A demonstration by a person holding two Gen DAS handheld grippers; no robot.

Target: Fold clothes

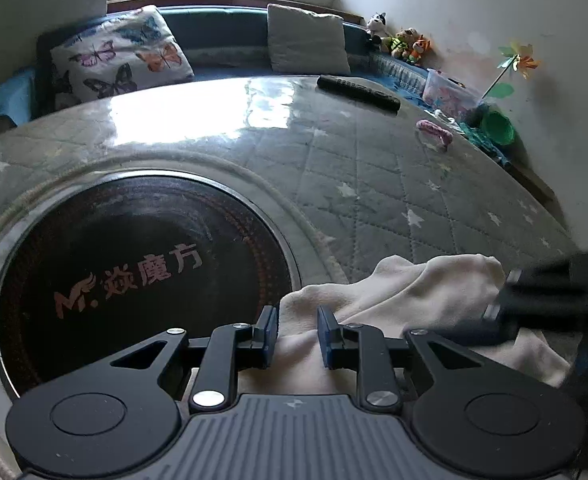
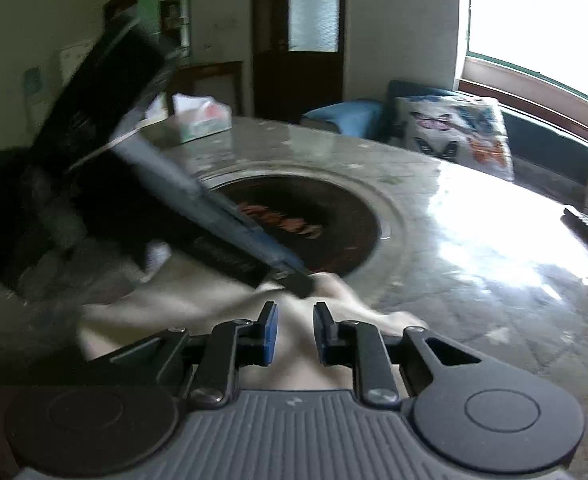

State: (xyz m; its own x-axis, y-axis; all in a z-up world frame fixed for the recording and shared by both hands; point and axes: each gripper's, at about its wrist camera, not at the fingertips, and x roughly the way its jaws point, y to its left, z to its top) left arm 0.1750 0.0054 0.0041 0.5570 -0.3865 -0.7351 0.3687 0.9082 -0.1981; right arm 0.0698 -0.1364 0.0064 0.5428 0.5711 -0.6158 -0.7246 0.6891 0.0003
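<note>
A cream cloth (image 1: 414, 288) lies bunched on the quilted table top (image 1: 374, 184) near its front edge. In the left wrist view my left gripper (image 1: 296, 336) has its fingers closed in on a fold of this cloth, which fills the narrow gap between the pads. My right gripper (image 1: 498, 300) shows blurred at the cloth's right end. In the right wrist view the right gripper (image 2: 295, 334) likewise pinches the cream cloth (image 2: 198, 312). The left gripper (image 2: 304, 284) comes in blurred from the left, its tip on the cloth.
A round black heater plate (image 1: 134, 272) with orange lettering is set into the table, left of the cloth. A black remote (image 1: 358, 88) and a pink item (image 1: 434, 130) lie at the far right, a tissue box (image 2: 202, 116) at the far edge. A sofa with a butterfly pillow (image 1: 118, 56) stands behind.
</note>
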